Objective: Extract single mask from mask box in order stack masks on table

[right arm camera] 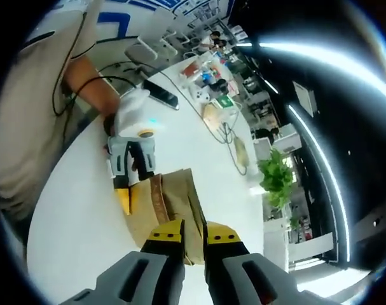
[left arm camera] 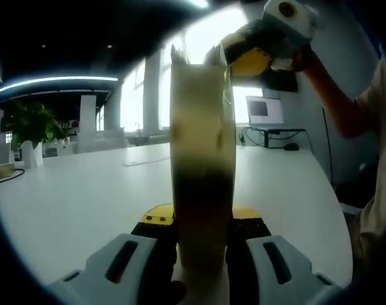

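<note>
A tan cardboard mask box (left arm camera: 202, 146) stands upright between my left gripper's (left arm camera: 202, 219) jaws, which are shut on its lower part. In the right gripper view the same box (right arm camera: 173, 203) lies over the white table (right arm camera: 78, 235), with the left gripper (right arm camera: 132, 181) clamped on its far side, held by a gloved hand. My right gripper (right arm camera: 194, 232) has its yellow-tipped jaws drawn close on the box's near upper edge. It appears in the left gripper view as the right gripper (left arm camera: 243, 60) at the box's top corner. No mask can be made out.
A potted plant (left arm camera: 30, 124) stands at the table's far end, also the plant (right arm camera: 275, 178). A monitor (left arm camera: 264, 109) sits on a side desk. A dark flat device (right arm camera: 161, 94), cables and small clutter (right arm camera: 208, 82) lie across the table. The person's torso (right arm camera: 46, 95) is beside the table edge.
</note>
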